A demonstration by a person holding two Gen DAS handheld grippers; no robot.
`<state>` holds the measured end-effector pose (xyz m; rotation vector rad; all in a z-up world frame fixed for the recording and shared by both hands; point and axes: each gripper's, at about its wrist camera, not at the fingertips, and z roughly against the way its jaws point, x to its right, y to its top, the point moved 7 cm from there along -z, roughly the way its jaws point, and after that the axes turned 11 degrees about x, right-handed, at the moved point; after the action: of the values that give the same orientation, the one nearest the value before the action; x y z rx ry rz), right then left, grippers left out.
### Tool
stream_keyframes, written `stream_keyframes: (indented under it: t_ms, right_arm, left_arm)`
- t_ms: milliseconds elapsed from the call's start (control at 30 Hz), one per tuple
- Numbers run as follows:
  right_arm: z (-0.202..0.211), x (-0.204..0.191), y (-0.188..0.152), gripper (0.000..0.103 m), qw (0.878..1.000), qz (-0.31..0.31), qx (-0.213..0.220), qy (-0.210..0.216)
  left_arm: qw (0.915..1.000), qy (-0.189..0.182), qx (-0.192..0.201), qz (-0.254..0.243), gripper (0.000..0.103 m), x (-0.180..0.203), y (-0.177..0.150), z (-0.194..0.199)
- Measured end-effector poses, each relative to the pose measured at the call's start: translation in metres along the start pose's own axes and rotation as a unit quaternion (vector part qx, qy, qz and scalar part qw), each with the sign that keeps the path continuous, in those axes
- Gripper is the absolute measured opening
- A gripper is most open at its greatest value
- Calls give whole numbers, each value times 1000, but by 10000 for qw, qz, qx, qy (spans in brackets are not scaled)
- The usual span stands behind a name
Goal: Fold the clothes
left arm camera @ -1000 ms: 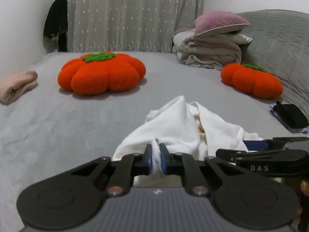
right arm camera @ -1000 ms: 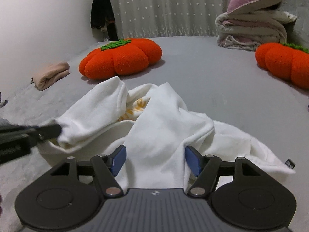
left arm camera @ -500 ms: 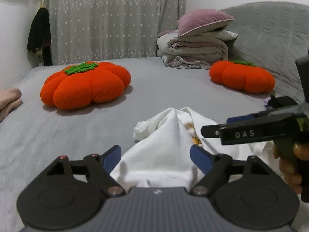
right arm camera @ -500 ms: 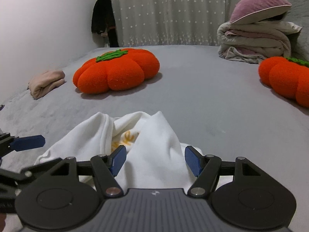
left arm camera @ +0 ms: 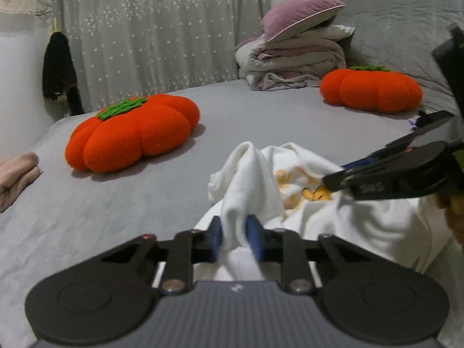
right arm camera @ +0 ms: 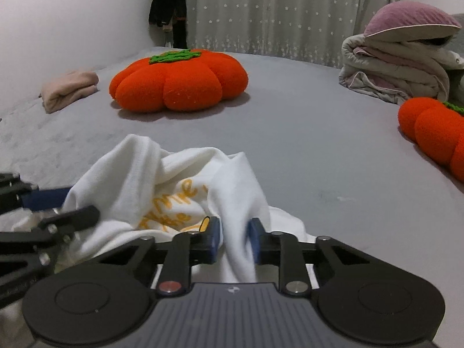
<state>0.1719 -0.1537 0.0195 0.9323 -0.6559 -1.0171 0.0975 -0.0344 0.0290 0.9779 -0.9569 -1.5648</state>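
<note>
Both grippers — left gripper point(left arm camera: 234, 239) and right gripper point(right arm camera: 235, 239) — pinch folds of the crumpled white shirt point(right arm camera: 179, 191); next, probably, lift and spread it flat on the bed point(right arm camera: 319, 150).

Your white garment point(left arm camera: 255, 182) lies crumpled in a loose heap on the grey bed point(left arm camera: 261, 116), near its front edge and well apart from the far edge. It is unfolded, bunched into ridges and soft folds, with yellow printed lettering point(right arm camera: 174, 206) showing in a hollow at the middle. Two raised folds of its cloth stand up from the heap.
</note>
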Motion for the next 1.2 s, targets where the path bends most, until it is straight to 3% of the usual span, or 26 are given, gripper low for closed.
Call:
stream_keyframes:
  t_ms: [200,300,467,500,567,667,700,833,900,933,967,1033,1067,1100,1167,1200]
  right_arm:
    - [21,-2,13,13,9986,327,351,-241]
    - [31,-2,22,12,9969,427,571,-338]
    - [51,-1,35,5,9954,493,796,-222]
    - [54,1,36,4,9948,554,808,-267]
    - [58,7,38,3,9941,594,833,-356]
    - [60,18,36,3,9950,472,785,-391]
    - [57,19,34,3,9961,405,720,-309]
    - [48,12,28,7,9979,247,588,-133]
    - [47,6,27,27,9981,207,582,-36]
    - [47,4,28,44,9980,191,602,-9]
    - [46,1,28,53,9979,193,613,32]
    - [44,-4,27,55,9978,207,622,129]
    - [41,-6,27,55,9979,174,603,177]
    - [39,-7,27,55,9980,127,577,225]
    - [32,-10,26,55,9982,41,505,335]
    - [28,-12,25,55,9982,5,451,403]
  left_arm:
    - [9958,398,526,628,12,-42,26,19]
    - [9913,400,780,981,12,-63,38,30]
    - [9839,575,1243,1144,11,-89,55,48]
    - [9803,723,1396,1195,3,-97,59,54]
    - [9710,998,1739,1304,3,-114,66,68]
    - [9583,638,1975,1967,3,-138,72,82]
    - [9588,451,1868,2092,3,-140,70,80]
    - [9765,442,1133,1777,4,-126,54,54]
    - [9807,337,725,1787,10,-120,44,39]
    - [9819,284,513,1803,25,-118,39,32]
    - [9826,230,300,1819,45,-115,34,25]
    - [9818,261,-66,1879,60,-115,24,10]
    - [9796,256,-246,1977,61,-117,17,3]
    - [9764,243,-429,2102,64,-119,10,-4]
    - [9664,256,-844,2415,77,-125,-5,-15]
    - [9616,289,-988,2544,77,-129,-13,-18]
